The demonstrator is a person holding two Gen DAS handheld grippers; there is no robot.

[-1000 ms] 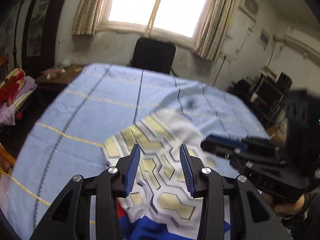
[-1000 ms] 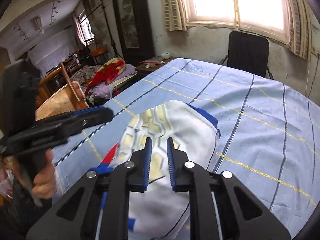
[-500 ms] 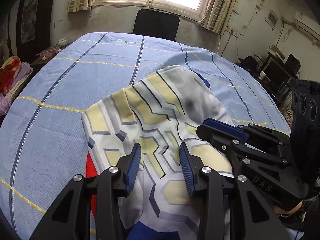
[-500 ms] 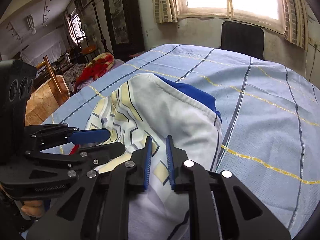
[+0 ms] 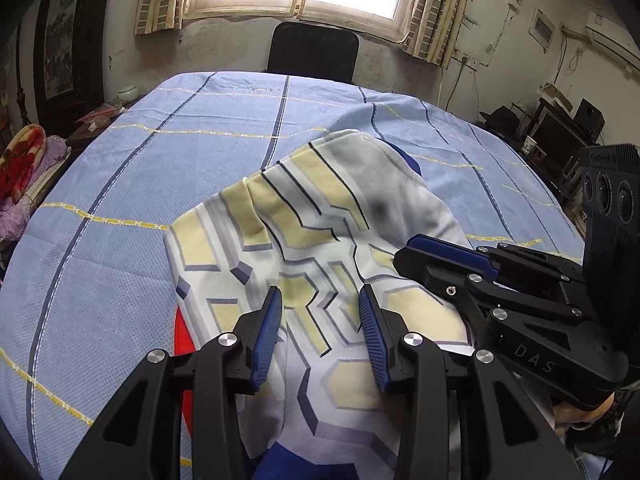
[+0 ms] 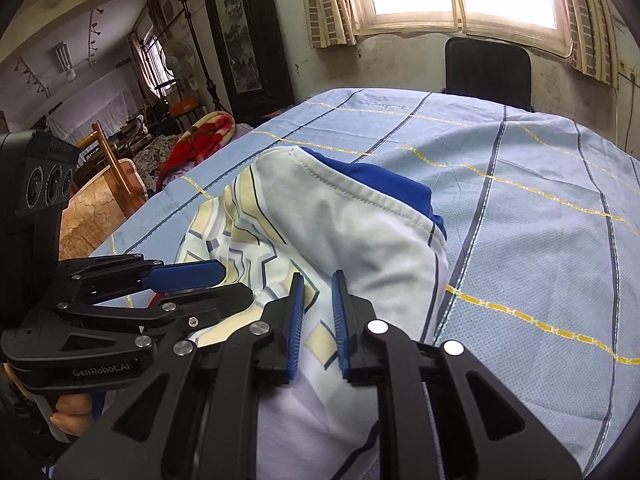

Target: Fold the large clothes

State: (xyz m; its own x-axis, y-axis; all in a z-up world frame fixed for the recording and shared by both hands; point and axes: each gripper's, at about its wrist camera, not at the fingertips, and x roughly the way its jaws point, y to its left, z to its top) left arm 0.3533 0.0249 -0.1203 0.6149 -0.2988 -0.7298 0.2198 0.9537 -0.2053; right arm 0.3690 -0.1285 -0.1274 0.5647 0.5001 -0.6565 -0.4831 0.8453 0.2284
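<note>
**A:** Where's the shirt (image 5: 312,208)?

**B:** It is on the surface (image 5: 160,160), which is covered by a pale blue checked sheet. It lies at the end away from the chair (image 5: 312,52). It is white with yellow and grey hexagons. Its stitched, rounded edge points toward the chair, and a plain blue layer (image 6: 380,184) peeks out from under that edge. A bit of red (image 5: 184,336) shows under the end farthest from the chair.

**A:** Is it flat?

**B:** Not quite. It's doubled over and humped, with soft creases down the middle.

**A:** And the left tool (image 5: 320,296)?

**B:** It is over the shirt's end farthest from the chair and points toward the chair, tilted down. Its blue pads stand moderately apart, and a thick fold of shirt runs up between them, so it looks gripped.

**A:** The right tool (image 6: 318,280)?

**B:** It is just beside the left one, equally far from the chair, and tilted down the same way. Its gap is narrow and pinches the white cloth bunched between the pads.

**A:** Do the tools touch?

**B:** I can't tell. They sit very near each other.
</note>
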